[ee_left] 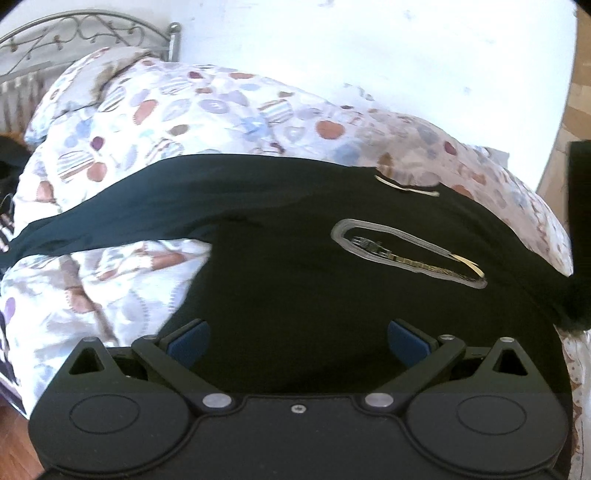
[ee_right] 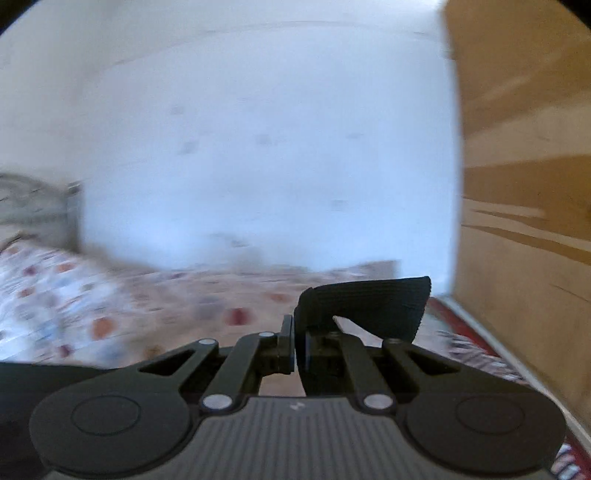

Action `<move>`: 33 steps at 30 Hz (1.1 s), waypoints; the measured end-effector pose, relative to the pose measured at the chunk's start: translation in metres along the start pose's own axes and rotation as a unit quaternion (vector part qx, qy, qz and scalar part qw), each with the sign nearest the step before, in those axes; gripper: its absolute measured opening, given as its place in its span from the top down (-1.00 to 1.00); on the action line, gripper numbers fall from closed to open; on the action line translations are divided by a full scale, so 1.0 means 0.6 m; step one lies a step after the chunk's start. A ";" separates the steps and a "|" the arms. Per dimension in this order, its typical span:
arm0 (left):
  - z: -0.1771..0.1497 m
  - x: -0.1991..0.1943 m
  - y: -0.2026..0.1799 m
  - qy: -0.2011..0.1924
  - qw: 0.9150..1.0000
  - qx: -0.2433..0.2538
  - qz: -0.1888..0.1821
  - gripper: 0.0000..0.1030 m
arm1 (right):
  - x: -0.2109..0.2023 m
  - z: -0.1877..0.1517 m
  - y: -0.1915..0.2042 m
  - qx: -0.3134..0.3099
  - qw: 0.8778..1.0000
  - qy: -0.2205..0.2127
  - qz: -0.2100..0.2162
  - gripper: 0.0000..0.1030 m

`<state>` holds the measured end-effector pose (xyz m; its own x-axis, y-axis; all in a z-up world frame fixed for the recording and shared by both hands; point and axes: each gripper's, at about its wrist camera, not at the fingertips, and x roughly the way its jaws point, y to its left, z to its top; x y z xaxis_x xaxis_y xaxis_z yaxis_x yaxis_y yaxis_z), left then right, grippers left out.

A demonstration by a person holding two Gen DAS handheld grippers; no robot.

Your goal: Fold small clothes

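A black T-shirt (ee_left: 295, 236) with a grey oval print (ee_left: 402, 251) lies spread on a patterned duvet (ee_left: 147, 110). One sleeve stretches left. My left gripper (ee_left: 298, 341) is open and empty, low over the shirt's near hem, its blue pads (ee_left: 188, 343) on either side of the cloth. My right gripper (ee_right: 295, 354) is shut on a black fabric edge (ee_right: 369, 302) and holds it above the bed. The right wrist view is blurred by motion.
The duvet covers a bed with a metal headboard (ee_left: 74, 33) at the far left. A white wall (ee_left: 406, 55) stands behind. A wooden panel (ee_right: 524, 166) stands at the right. Wood floor (ee_left: 14, 443) shows at the lower left.
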<state>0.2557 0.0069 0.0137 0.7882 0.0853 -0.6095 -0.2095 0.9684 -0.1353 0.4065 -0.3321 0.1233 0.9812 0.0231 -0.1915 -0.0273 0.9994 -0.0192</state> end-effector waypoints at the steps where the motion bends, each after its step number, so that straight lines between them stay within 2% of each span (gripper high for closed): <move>1: 0.000 -0.001 0.008 -0.001 1.000 -0.004 0.003 -0.99 | 0.006 -0.003 0.037 -0.016 1.000 0.002 0.018 0.89; 8: 0.002 -0.007 0.075 -0.004 0.999 -0.040 0.033 -0.99 | 0.010 -0.076 0.295 -0.135 0.986 0.022 0.094 0.89; 12: -0.002 -0.013 0.110 -0.004 0.997 -0.059 0.050 -0.99 | -0.019 -0.156 0.420 -0.217 0.966 0.041 0.136 0.89; 17: -0.010 -0.016 0.147 0.000 0.994 -0.081 0.070 -0.99 | -0.060 -0.251 0.503 -0.291 0.935 0.075 0.187 0.89; 20: -0.011 -0.012 0.161 0.001 0.993 -0.090 0.078 -0.99 | -0.089 -0.297 0.521 -0.332 0.917 0.090 0.203 0.89; 23: -0.010 -0.009 0.167 -0.002 0.992 -0.095 0.082 -0.99 | -0.108 -0.331 0.534 -0.381 0.897 0.081 0.209 0.83; 26: -0.006 -0.008 0.165 -0.006 0.992 -0.095 0.082 -0.99 | -0.146 -0.357 0.532 -0.425 0.879 0.056 0.208 0.49; 27: -0.004 -0.006 0.163 -0.007 0.992 -0.095 0.082 -0.99 | -0.157 -0.364 0.533 -0.436 0.874 0.048 0.211 0.25; 28: -0.003 -0.006 0.162 -0.009 0.992 -0.094 0.081 -0.99 | -0.163 -0.367 0.536 -0.442 0.870 0.044 0.216 0.14; 30: 0.002 -0.004 0.158 -0.012 0.993 -0.092 0.079 -0.99 | -0.184 -0.374 0.535 -0.453 0.861 0.033 0.229 0.12; 32: 0.006 0.001 0.152 -0.015 0.993 -0.089 0.072 -0.99 | -0.192 -0.370 0.534 -0.452 0.859 0.032 0.237 -0.11; 33: 0.007 0.005 0.149 -0.015 0.994 -0.086 0.068 -0.99 | -0.196 -0.362 0.527 -0.442 0.863 0.033 0.241 -0.36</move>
<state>0.2419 0.0946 0.0034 0.7627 0.2220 -0.6075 -0.4082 0.8937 -0.1860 0.2407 -0.0238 -0.0735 0.8035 0.3998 -0.4410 -0.5924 0.4643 -0.6584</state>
